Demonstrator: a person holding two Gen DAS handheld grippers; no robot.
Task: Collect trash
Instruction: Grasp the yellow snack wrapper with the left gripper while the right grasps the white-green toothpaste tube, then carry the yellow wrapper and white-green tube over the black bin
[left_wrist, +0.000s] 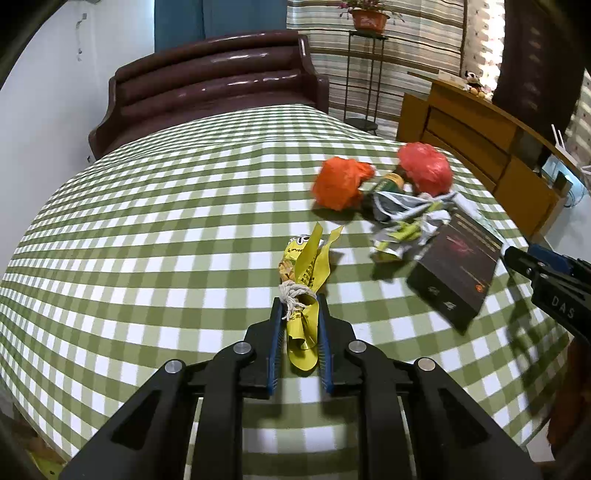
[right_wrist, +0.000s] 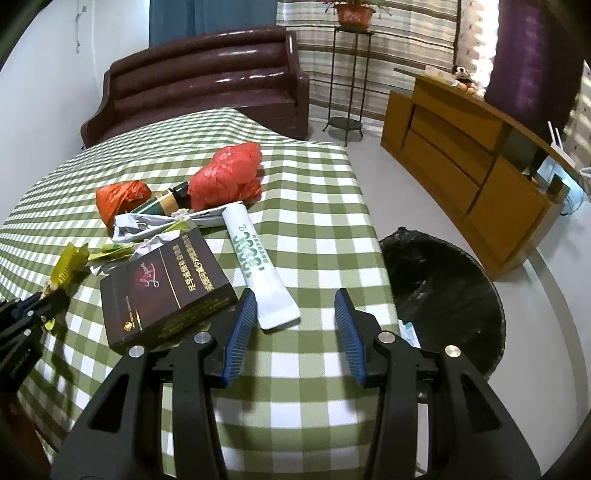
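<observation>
The left gripper (left_wrist: 300, 306) has its jaws closed on a yellow wrapper (left_wrist: 306, 273), amid bare checked desk (left_wrist: 166, 221). Rightward lie orange bags (right_wrist: 225, 177), a dark box (right_wrist: 166, 291) and a white tube (right_wrist: 258, 266). The right gripper (right_wrist: 295, 314), jaws wide and empty, hovers near the desk's right edge, beside a black bin (right_wrist: 450, 295) on the floor

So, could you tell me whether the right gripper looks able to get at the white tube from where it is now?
Probably yes. The right gripper is open, and the near end of the white tube lies just ahead between its fingers, uncovered on the tablecloth. The dark box sits close alongside.
</observation>
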